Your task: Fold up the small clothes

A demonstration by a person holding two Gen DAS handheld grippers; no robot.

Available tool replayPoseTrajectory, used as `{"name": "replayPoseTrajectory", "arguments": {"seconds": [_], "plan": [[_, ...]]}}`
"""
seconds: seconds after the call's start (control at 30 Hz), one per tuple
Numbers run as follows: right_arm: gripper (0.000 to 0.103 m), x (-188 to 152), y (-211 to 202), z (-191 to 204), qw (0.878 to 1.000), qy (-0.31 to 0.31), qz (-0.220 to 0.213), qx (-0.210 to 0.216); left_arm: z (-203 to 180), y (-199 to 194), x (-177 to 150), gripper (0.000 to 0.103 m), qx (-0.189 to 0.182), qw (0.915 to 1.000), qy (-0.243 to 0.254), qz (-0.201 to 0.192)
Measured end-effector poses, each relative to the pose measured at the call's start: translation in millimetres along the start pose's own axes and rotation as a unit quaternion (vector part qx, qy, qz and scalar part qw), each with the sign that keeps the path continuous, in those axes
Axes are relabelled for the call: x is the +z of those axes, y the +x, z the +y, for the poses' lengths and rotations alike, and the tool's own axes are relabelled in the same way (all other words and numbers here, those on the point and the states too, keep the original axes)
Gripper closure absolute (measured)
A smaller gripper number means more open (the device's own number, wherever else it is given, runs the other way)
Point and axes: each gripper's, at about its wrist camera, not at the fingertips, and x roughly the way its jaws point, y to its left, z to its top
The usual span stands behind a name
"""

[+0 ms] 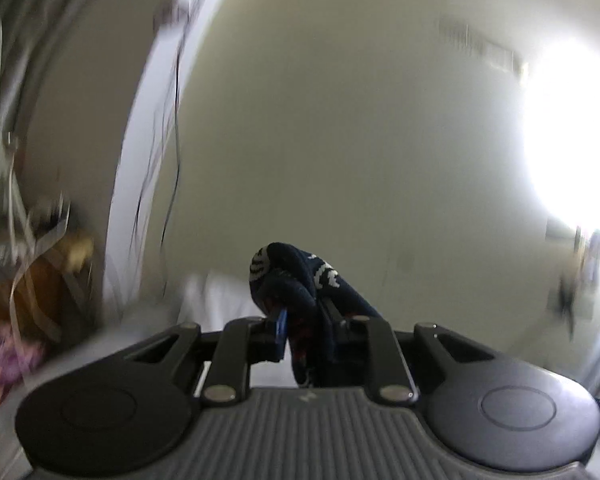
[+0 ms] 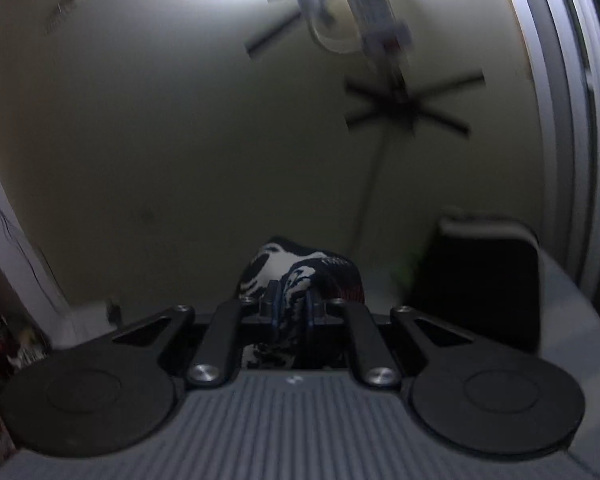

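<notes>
Dark patterned cloth [image 1: 296,276] pinched between both jaws — bunched above them

Each wrist camera looks closely along its hand-held gripper toward blurred pale walls.

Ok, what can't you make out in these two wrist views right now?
- Left wrist view: the navy patterned fabric bunches in the left hand-held gripper; its full shape and garment type are hidden by the fingers.
- Right wrist view: the black-and-white fabric in the right hand-held gripper is dim and bunched.
- Whether both are one garment: unclear.
- Left wrist view: background clutter, motion-blurred.
</notes>
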Motion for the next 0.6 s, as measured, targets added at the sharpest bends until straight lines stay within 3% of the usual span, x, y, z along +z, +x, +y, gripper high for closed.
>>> {"name": "replayPoseTrajectory", "arguments": {"seconds": [0.07,0.13,0.2,0.3,0.37,0.43,0.5,0.53,0.6], "plan": [[0.085,-54.4,15.0,-19.2,0.997,0.003,0.073,-0.025,8.3,9.8,-31.0,0.079,0.018,0.9973,0.009,0.071],[0.069,-81.2,16.6,-35.7,0.994,0.025,0.093,-0.044,18.8,7.2,-52.7,0.078,0.039,0.9944,0.009,0.098],[0.06,-80.2,5.7,-36.2,0.995,0.008,0.053,-0.089,27.7,-1.3,-50.0,0.07,0.038,0.9958,-0.008,0.083],[0.053,-62.0,-12.0,-27.3,0.995,-0.017,0.004,-0.098,31.2,-19.1,-30.1,0.053,0.023,0.999,-0.03,0.023],[0.049,-53.4,-21.5,-8.8,0.994,-0.05,-0.034,-0.087,16.7,-9.6,-25.6,0.046,0.01,0.9999,-0.008,0.009],[0.036,-47.1,-17.9,14.6,0.991,-0.1,-0.061,-0.063,-8.6,10.1,-26.6,0.04,-0.013,0.9994,0.019,0.025],[0.017,-49.8,-10.9,46.5,0.986,-0.149,-0.074,-0.02,-34.3,39.0,-37.2,0.032,-0.043,0.9963,0.042,0.062],[0.015,-53.4,-2.0,62.2,0.982,-0.173,-0.072,0.003,-46.5,56.1,-44.8,0.025,-0.061,0.9935,0.05,0.083],[0.015,-57.9,21.9,87.6,0.974,-0.213,-0.06,0.039,-70.3,92.4,-61.1,0.024,-0.091,0.9844,0.061,0.137]]}}
